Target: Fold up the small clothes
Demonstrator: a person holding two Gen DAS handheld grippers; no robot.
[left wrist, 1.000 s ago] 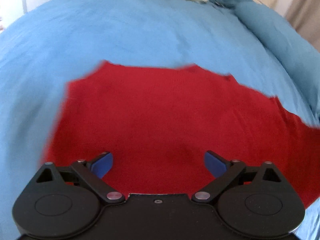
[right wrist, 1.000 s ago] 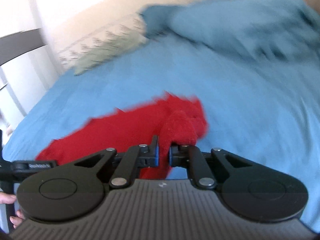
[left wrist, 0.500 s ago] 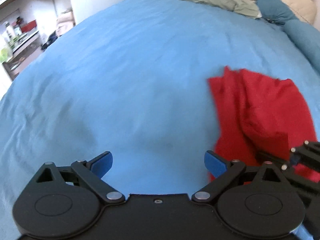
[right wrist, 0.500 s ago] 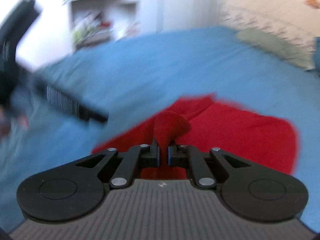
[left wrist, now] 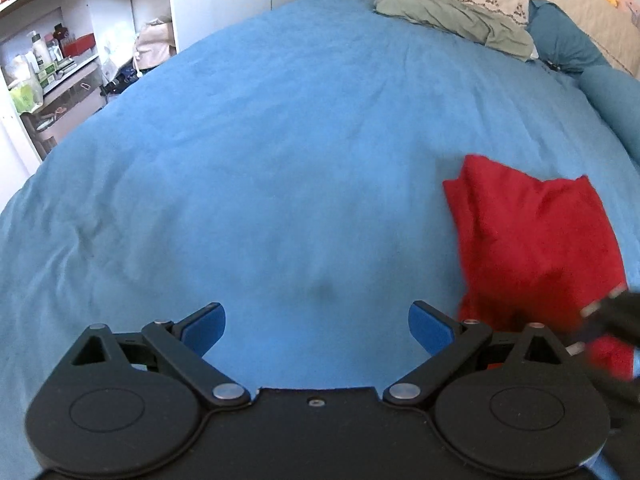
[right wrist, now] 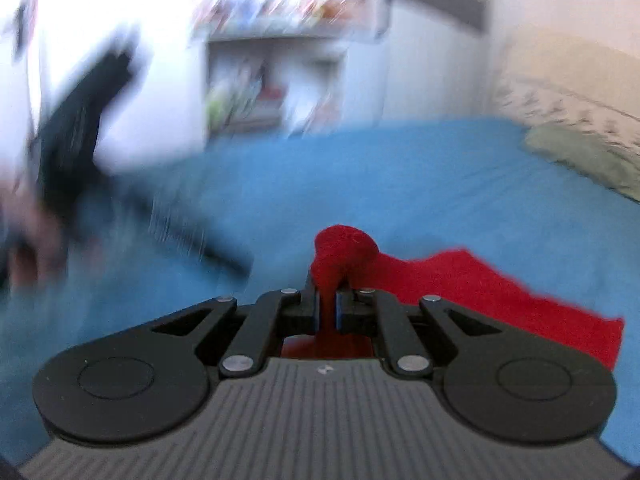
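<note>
One red garment (left wrist: 532, 248), partly folded, on the blue bed (left wrist: 280, 160); it lies to the right of the left claw (left wrist: 316, 326), whose blue pads stand wide apart over bare bedding. Right claw (right wrist: 328, 306): jaws together, clamped on a bunched fold of the garment, the rest trailing right of it. Green cloth (left wrist: 452, 16) far ahead by the headboard. Shelf (left wrist: 52, 64) bottles: labels unreadable.

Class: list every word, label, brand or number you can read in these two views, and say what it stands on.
None can be read.
Bottles and boxes on the white shelves: labels too small.
Right gripper body: a small pale mark, not legible.
Right wrist view: background blurred.
</note>
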